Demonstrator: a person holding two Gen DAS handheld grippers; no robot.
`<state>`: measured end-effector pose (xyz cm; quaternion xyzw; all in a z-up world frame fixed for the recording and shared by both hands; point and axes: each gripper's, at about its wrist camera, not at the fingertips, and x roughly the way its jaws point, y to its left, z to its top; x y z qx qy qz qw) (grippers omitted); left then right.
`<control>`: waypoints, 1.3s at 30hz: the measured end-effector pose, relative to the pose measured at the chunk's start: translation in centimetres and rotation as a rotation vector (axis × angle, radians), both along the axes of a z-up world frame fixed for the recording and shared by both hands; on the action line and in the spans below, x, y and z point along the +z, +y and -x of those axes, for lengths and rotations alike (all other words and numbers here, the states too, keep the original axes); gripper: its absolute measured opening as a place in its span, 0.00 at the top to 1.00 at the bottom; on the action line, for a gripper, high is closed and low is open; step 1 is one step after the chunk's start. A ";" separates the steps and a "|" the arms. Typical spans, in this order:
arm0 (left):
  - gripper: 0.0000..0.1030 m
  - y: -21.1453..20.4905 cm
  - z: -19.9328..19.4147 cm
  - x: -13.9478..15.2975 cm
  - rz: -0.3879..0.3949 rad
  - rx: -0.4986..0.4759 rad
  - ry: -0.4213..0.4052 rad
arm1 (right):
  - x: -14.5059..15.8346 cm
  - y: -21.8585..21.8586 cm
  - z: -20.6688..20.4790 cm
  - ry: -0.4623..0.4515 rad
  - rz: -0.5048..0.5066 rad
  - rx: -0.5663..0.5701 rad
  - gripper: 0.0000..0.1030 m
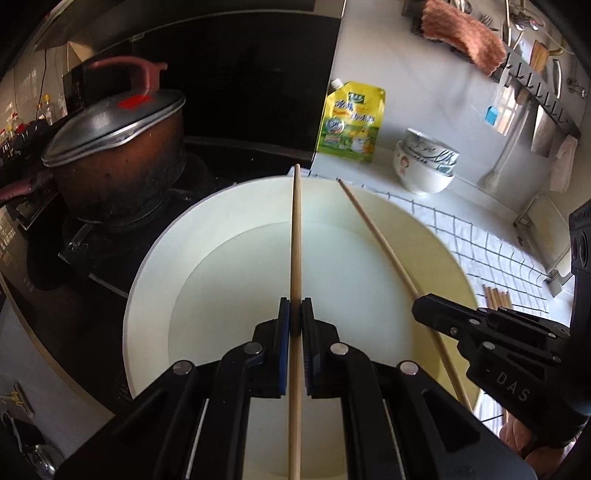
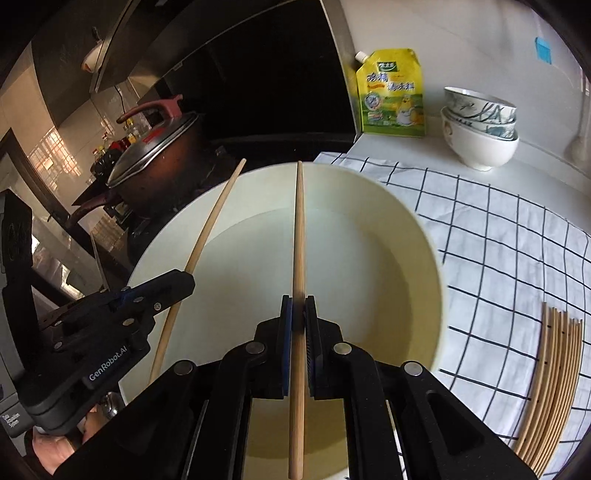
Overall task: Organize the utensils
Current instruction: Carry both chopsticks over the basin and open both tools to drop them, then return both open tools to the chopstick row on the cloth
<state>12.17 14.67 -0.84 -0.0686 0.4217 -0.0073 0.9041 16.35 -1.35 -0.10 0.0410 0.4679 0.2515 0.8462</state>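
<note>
My left gripper (image 1: 295,310) is shut on a wooden chopstick (image 1: 296,240) and holds it over a large white basin (image 1: 155,266) of water. My right gripper (image 2: 298,308) is shut on a second chopstick (image 2: 299,240) over the same basin (image 2: 413,236). Each gripper shows in the other's view: the right one (image 1: 419,304) at the right with its chopstick (image 1: 376,229), the left one (image 2: 188,280) at the left with its chopstick (image 2: 212,221). Several more chopsticks (image 2: 554,384) lie side by side on the checked cloth (image 2: 498,240) to the right of the basin.
A lidded brown pot (image 1: 118,147) stands on the dark stove left of the basin. A yellow detergent pouch (image 1: 351,122) and stacked bowls (image 1: 424,162) stand at the back against the white wall. A rack with an orange cloth (image 1: 461,31) and hanging utensils is above right.
</note>
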 end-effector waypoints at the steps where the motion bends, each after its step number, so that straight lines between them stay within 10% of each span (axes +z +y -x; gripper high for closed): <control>1: 0.93 0.3 -0.2 -0.4 0.004 0.002 0.009 | -0.4 0.5 -0.2 0.012 0.010 0.006 0.94; 10: 0.89 1.7 -0.4 -3.1 0.029 0.028 0.064 | -2.7 1.7 -0.5 0.068 0.053 -0.009 0.93; 14: 0.55 2.4 0.5 -2.5 0.022 0.059 0.024 | -2.1 1.1 0.0 0.036 0.048 -0.035 0.77; 39: 0.53 -3.5 5.2 2.1 0.047 -0.029 -0.102 | 2.7 -7.8 6.8 -0.130 0.022 -0.176 0.77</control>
